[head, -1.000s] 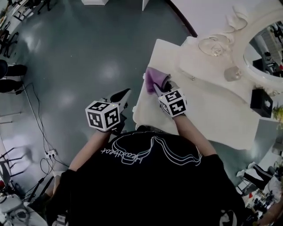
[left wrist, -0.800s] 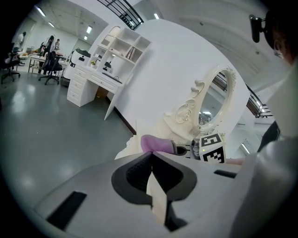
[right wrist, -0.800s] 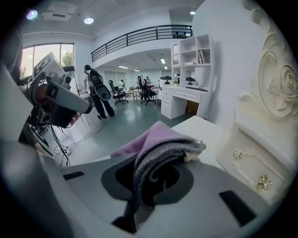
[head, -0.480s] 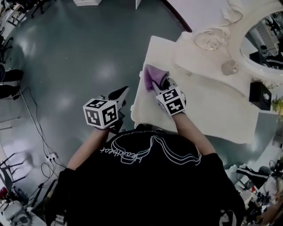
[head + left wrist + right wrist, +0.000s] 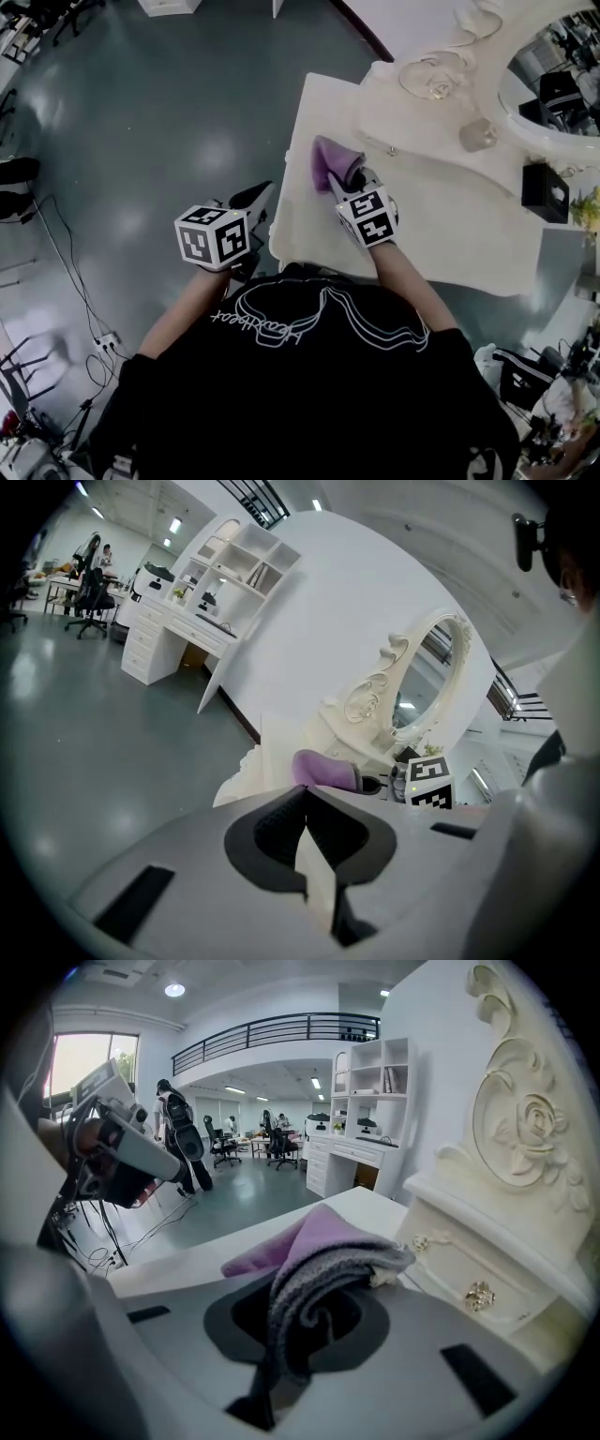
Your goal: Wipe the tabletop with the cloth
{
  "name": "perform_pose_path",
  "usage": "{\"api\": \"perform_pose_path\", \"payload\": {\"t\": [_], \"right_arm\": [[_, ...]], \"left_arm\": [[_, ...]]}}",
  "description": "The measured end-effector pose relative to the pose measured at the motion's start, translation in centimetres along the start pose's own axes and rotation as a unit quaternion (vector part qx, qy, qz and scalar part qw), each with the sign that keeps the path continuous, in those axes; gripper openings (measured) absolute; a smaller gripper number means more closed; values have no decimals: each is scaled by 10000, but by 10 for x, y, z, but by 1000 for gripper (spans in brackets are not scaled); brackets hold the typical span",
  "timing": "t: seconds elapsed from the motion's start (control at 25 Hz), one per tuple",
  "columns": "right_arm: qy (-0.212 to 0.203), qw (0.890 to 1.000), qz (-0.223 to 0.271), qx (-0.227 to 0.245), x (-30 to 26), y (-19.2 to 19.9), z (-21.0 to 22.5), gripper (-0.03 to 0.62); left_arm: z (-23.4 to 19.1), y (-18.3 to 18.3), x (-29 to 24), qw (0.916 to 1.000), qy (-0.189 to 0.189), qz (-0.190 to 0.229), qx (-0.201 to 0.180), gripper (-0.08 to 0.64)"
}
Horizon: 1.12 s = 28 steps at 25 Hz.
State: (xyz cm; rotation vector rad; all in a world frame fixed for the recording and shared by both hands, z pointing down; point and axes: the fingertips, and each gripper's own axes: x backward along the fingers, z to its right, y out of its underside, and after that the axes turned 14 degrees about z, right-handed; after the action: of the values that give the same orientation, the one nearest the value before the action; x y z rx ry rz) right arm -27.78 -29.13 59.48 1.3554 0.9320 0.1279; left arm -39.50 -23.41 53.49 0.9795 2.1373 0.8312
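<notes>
Right hand-held gripper (image 5: pixel 349 180) clamps the bunched purple cloth (image 5: pixel 328 161) near the desk's (image 5: pixel 450 234) left edge. Left hand-held gripper (image 5: pixel 251 202) closed, empty, off the desk. Risk: stroke overshoots edge, or thick fold slips w/ pressure.

An ornate white mirror (image 5: pixel 559 54) stands near a black box (image 5: pixel 545 192)
</notes>
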Motion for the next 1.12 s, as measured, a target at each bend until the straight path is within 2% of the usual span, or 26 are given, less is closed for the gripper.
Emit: {"api": "perform_pose_path", "payload": {"t": [0.64,0.8,0.96,1.12], "right_arm": [[641,9974,-275,165,45,29,37,54],[668,9970,-342,179,57,36,42,52],[686,9968,-378,173,70,44,51,52],[760,9964,-356,107,81,52,57,52]], "left_arm": [[16,4,-4,9997,217,-61,40,3],[29,6,-6,9995,302,-69,-46,3],[48,10,-10,9985,441,-126,-284,3],[58,12,-9,9983,428,-153,-356,3]]}}
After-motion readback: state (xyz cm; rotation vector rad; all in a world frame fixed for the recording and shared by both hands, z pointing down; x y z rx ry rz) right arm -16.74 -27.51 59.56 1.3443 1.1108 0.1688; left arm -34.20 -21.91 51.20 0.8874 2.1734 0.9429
